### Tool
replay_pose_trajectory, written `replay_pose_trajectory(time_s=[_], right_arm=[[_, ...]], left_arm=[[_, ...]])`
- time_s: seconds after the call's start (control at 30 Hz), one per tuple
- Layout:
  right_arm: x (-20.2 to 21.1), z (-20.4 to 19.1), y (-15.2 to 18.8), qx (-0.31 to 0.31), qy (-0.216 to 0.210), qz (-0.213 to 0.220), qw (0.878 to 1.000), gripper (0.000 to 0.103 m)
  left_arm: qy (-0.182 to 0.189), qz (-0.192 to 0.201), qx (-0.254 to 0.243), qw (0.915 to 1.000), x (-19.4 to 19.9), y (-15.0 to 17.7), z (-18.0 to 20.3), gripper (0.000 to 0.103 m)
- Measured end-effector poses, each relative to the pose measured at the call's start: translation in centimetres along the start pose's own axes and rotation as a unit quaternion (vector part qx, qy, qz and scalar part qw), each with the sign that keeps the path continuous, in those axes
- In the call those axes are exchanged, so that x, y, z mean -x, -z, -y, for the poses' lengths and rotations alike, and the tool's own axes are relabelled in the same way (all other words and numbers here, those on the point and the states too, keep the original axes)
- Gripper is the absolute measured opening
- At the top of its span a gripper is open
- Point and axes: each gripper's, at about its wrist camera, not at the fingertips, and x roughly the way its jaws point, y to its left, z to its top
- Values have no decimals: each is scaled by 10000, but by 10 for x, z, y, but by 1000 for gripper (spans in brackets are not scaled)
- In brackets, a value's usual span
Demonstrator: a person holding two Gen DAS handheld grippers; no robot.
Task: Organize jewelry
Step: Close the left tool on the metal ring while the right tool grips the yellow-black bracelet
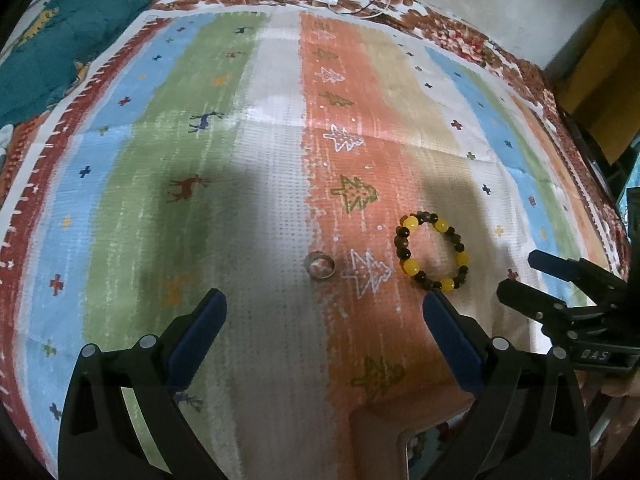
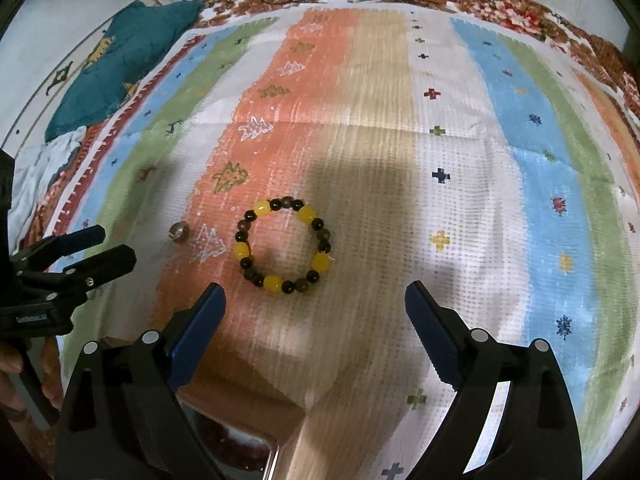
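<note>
Both claws spread wide, nothing gripped – left gripper (image 1: 324,312) over small silver metal ring (image 1: 319,265), right gripper (image 2: 316,304) just short of yellow-and-dark beaded bracelet (image 2: 283,246). Both pieces lay near each other – not touching – on striped patterned mat (image 1: 260,160).

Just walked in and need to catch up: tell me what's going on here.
A person is sorting jewelry with a handheld gripper in each hand. Both the left gripper and the right gripper are open and empty, angled down over a striped mat. A beaded bracelet and a metal ring lie apart on it, untouched. The right gripper faces the bracelet, the left the ring.
</note>
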Motion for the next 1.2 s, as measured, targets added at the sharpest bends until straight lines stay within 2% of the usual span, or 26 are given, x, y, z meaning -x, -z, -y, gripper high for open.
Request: replay_pose_trajectory(time_s=[0.23,0.33,0.53,0.93,1.0,1.03,1.1,1.13,1.2], right_arm=[[-13,2,-7,-40,22,-76,10000,92],[-19,2,-11,-34,75,-117,9999,92],[-30,5,-12,-44,170,-201,9996,92],[-46,2,-18,65,336,-187,9992,92],[-48,2,-17,107,349,-180,9992,91],[-49,2,-16,114,335,-180,9992,91],[-52,3,-15,113,291,-219,9993,86],[-53,3,-15,104,291,-243,9992,79],[-55,5,-14,88,287,-255,9992,77]], left_arm=[[33,-105,-6,9999,-14,-4,-1,96],[12,-51,-119,9999,-16,-5,2,93],[-16,-179,-185,9997,-27,-8,1,87],[-117,-290,-376,9988,-42,-9,4,68],[-141,-334,-374,9986,-46,-10,4,59],[-163,-336,-385,9986,-47,-10,3,57],[-197,-319,-436,9983,-48,-11,4,56],[-205,-314,-452,9983,-49,-12,4,56],[-226,-308,-461,9982,-50,-13,4,55]])
